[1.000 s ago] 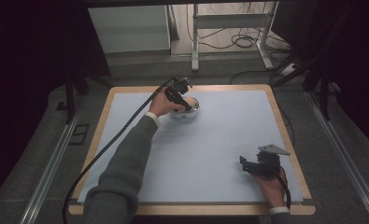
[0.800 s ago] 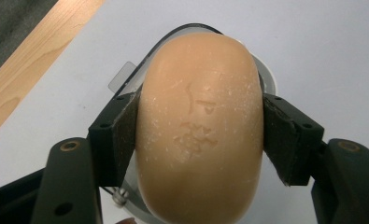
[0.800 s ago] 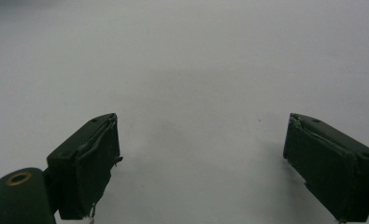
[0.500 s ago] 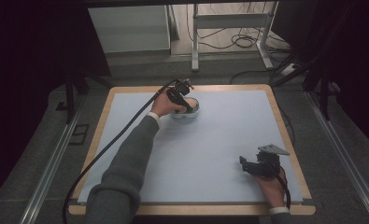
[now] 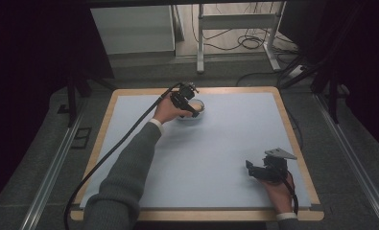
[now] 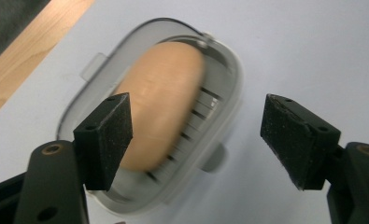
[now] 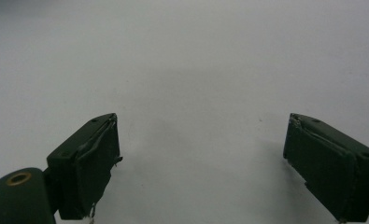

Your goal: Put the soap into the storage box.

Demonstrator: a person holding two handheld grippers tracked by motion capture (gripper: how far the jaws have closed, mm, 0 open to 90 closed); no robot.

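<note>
- Two grippers are at work over a pale blue tabletop (image 5: 216,143) with a wooden edge.
- In the high view the left gripper (image 5: 189,103) sits at upper centre, over a small white tray (image 5: 196,114) near the far edge of the tabletop.
- Its jaws have just been opening; in the left gripper view (image 6: 196,140) they stand apart, pressing on nothing.
- Between and beyond them lies the tray (image 6: 229,93), oval, pale grey, with slots in its floor.
- An egg (image 6: 161,102), tan and blurred, lies in the tray; it may be some other smooth oval thing.
- In the high view the right gripper (image 5: 254,168) rests at lower right, well apart from the tray.
- Its jaws are wide apart in the right gripper view (image 7: 201,158), with bare tabletop between them.
</note>
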